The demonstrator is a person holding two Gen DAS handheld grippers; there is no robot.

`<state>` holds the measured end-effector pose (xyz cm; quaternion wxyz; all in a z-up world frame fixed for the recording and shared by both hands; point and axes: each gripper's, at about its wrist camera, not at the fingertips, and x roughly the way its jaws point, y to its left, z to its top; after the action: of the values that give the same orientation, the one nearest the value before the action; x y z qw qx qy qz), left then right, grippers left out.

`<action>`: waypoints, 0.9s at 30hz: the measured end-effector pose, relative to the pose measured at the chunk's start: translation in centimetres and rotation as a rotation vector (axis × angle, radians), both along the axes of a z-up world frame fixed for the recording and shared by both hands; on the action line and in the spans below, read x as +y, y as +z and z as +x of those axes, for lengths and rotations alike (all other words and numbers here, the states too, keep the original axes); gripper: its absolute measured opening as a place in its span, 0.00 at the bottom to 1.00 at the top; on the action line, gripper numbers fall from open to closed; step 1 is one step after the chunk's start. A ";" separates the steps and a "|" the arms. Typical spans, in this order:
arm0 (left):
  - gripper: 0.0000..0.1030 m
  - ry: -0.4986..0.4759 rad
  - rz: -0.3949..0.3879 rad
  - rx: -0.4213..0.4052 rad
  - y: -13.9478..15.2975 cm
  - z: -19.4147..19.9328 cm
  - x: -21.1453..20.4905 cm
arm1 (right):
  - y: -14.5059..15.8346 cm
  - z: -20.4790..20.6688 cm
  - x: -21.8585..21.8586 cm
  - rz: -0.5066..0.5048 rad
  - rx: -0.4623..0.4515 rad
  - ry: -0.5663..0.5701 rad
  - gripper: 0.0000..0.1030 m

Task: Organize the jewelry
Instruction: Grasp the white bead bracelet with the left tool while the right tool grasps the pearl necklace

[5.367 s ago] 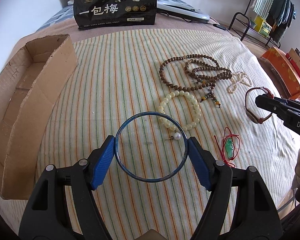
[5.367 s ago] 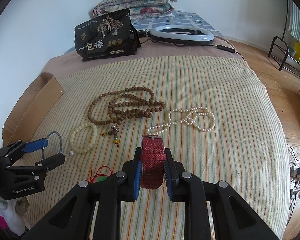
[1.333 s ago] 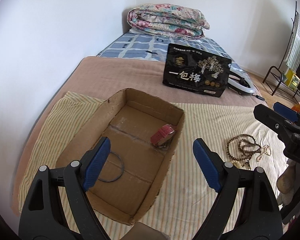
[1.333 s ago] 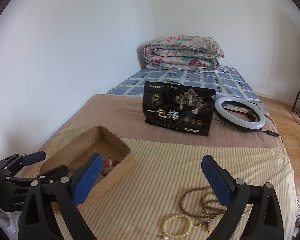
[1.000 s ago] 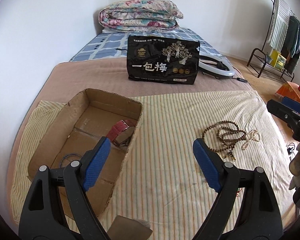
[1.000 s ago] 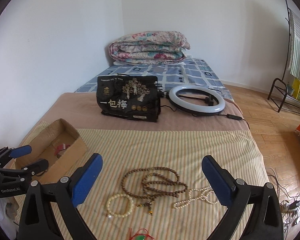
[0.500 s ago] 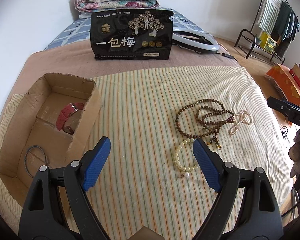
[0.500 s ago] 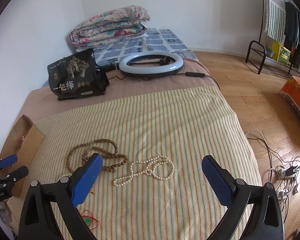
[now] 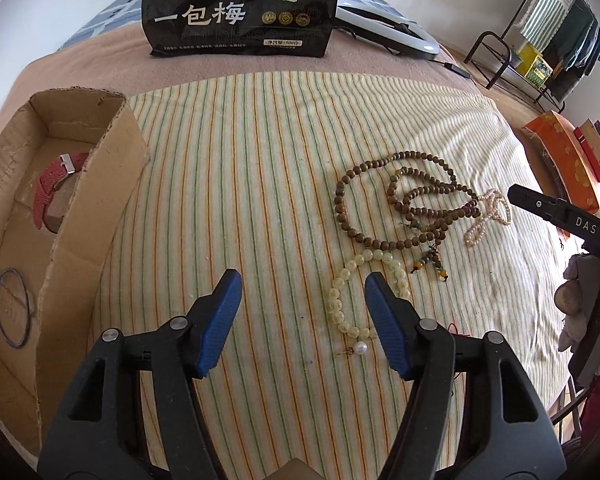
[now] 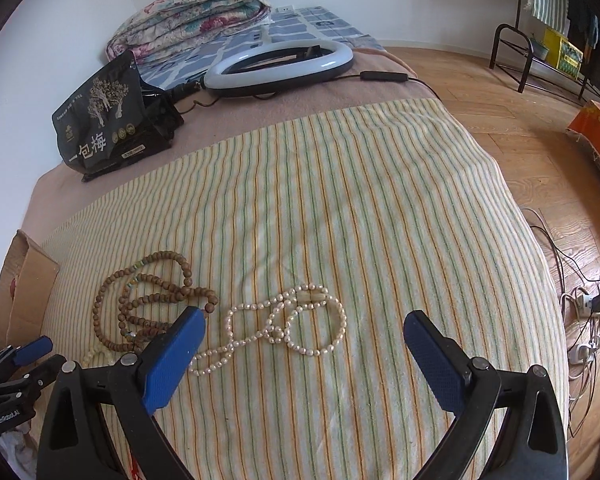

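Left wrist view: left gripper [image 9: 302,312] closing, nothing between its jaws; pale bead bracelet [image 9: 340,312] lies on striped cloth [image 9: 260,160], just beside the right-hand pad. Right gripper [image 10: 302,360] spread wide (empty) above pearl necklace [image 10: 284,326].

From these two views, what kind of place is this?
Most likely a bedroom in a home. The jewelry lies on a bed with a striped sheet, a folded floral quilt sits at its far end, and a clothes rack stands by the wall.
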<state>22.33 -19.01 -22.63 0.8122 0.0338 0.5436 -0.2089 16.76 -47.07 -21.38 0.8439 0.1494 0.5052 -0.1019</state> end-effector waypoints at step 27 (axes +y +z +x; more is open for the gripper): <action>0.49 -0.050 0.150 -0.048 -3.1 -0.4 -3.3 | -4.1 2.8 2.2 -0.112 0.142 0.035 1.00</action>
<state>21.98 -22.28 -25.74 0.8147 0.1129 0.5372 -0.1868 19.52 -44.89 -25.50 0.8146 0.0855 0.5598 -0.1255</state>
